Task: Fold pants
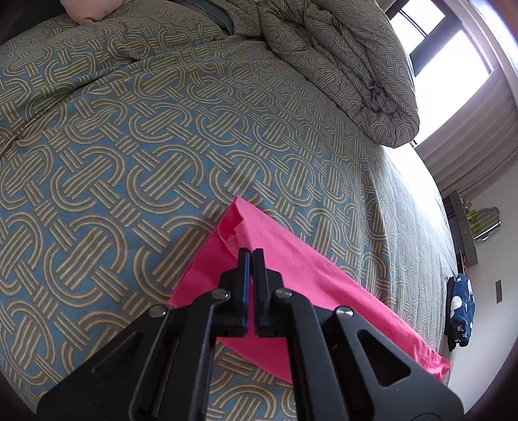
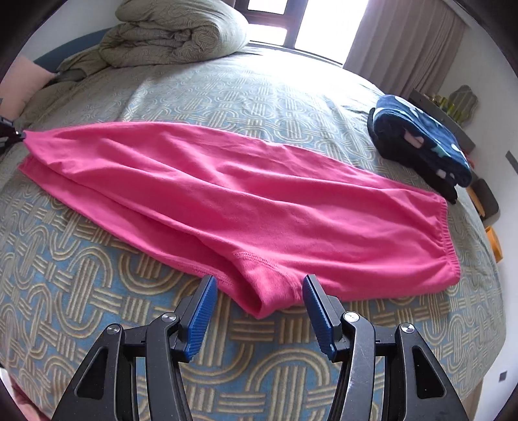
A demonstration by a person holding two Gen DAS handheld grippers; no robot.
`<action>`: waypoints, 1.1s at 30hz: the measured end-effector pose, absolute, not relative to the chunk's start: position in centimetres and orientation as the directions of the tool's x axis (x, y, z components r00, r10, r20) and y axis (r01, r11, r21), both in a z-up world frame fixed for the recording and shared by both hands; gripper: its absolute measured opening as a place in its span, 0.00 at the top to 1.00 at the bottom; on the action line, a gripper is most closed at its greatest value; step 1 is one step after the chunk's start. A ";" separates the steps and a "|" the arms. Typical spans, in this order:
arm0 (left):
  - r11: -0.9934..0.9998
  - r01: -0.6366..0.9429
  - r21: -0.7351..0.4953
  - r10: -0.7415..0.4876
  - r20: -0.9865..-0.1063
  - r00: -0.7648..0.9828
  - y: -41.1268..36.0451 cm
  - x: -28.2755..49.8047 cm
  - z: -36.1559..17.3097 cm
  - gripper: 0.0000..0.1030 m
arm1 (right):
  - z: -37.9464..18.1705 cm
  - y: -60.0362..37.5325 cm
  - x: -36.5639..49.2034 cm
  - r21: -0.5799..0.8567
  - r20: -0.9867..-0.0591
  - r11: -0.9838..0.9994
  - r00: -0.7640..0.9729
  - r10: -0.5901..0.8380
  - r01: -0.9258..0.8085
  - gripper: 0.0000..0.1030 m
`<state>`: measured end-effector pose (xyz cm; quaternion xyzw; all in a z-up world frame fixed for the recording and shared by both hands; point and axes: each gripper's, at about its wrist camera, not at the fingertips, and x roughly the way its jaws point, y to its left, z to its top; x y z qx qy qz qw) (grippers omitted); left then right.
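Pink pants (image 2: 246, 200) lie folded leg on leg across the patterned bedspread (image 2: 81, 278), waistband (image 2: 448, 233) to the right. My right gripper (image 2: 259, 281) is open, its blue pads (image 2: 202, 307) on either side of the crotch corner without pressing it. In the left wrist view my left gripper (image 1: 251, 252) is shut on the leg hem of the pink pants (image 1: 291, 259), and that corner is raised a little. The left gripper (image 2: 11, 137) also shows at the far left edge of the right wrist view, pinching the hem.
A rolled duvet (image 2: 174, 32) lies at the head of the bed, with a pink pillow (image 1: 87, 11) beside it. A folded dark blue garment (image 2: 421, 139) sits near the bed's right edge. Window and curtains (image 2: 401, 45) stand behind.
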<state>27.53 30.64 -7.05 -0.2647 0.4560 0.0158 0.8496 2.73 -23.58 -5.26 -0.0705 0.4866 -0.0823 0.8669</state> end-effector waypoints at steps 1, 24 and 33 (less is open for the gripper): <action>0.860 -0.269 -0.434 -0.214 -0.784 0.582 30.6 27.6 -7.1 0.98 | -5.7 -23.5 3.4 -0.228 -0.835 0.971 0.497 -0.236 0.079 0.48; 0.859 -0.276 -0.431 -0.219 -0.797 0.564 31.0 27.6 -7.6 0.98 | -6.2 -22.9 4.7 -0.310 -0.772 0.945 0.553 -0.314 0.104 0.98; 0.864 -0.293 -0.409 -0.154 -0.769 0.620 33.9 25.3 -5.1 0.98 | -1.9 -24.6 1.1 -0.198 -0.761 0.977 0.616 -0.204 0.079 0.98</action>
